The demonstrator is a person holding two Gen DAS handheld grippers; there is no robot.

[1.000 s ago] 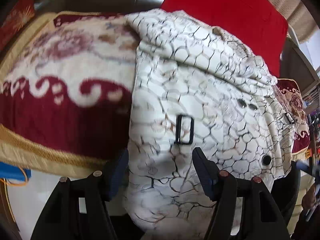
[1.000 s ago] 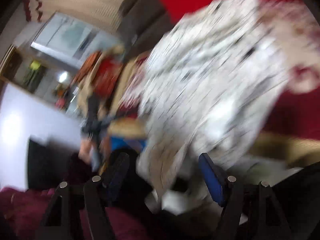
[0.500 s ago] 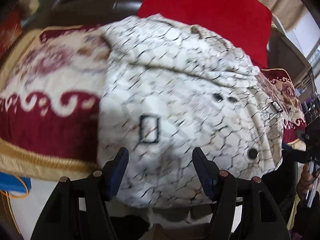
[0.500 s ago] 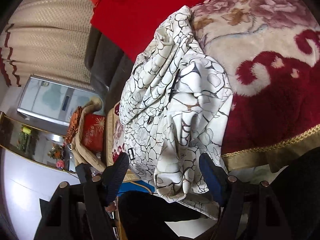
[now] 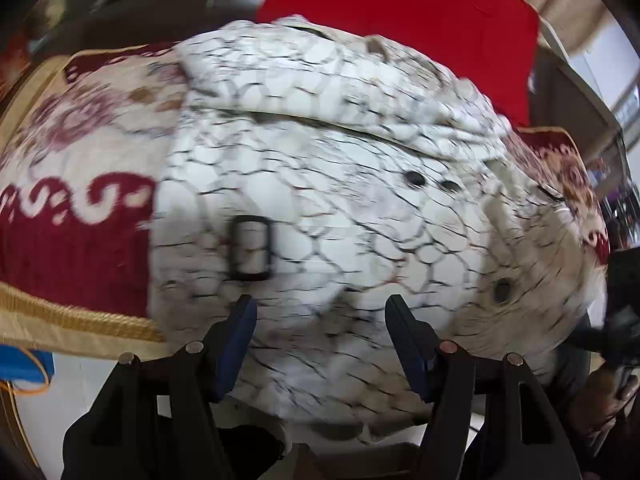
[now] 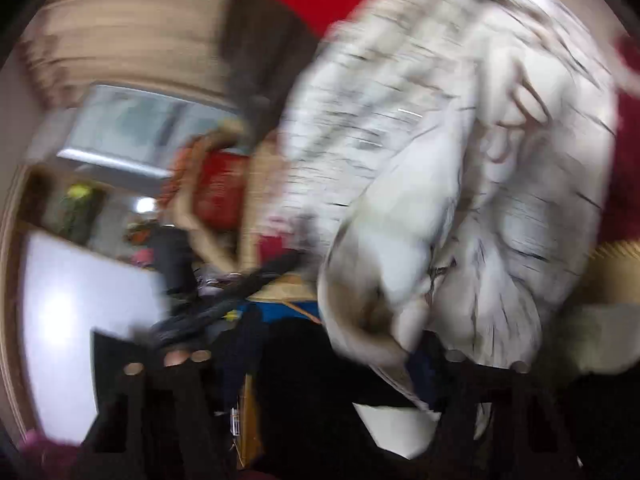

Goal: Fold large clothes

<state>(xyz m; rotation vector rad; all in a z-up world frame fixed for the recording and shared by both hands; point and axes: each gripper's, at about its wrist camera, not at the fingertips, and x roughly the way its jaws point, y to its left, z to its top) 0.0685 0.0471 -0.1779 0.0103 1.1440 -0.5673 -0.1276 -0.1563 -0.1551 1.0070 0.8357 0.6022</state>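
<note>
Left wrist view: the white coat (image 5: 320,184), printed with a black crackle pattern, lies bunched across a maroon and cream floral blanket (image 5: 76,200), with its lower edge hanging off the front. A black rectangular buckle (image 5: 250,247) and several dark buttons (image 5: 415,178) show on the coat's face. A red cloth (image 5: 400,8) lies behind it. The left gripper (image 5: 318,334) stands moderately open, both blue-padded fingers (image 5: 238,336) low over the coat's front fold, fabric seen between them; no pad is seen pressing on it. A person's hand (image 5: 612,392) appears at the right edge.

Right wrist view, heavily blurred: the coat (image 6: 460,168) fills the right half, its hem drooping toward the right gripper (image 6: 340,364). Its jaws are closing, with a flap of the coat's edge between them; whether the pads bear on the cloth cannot be told through the blur
</note>
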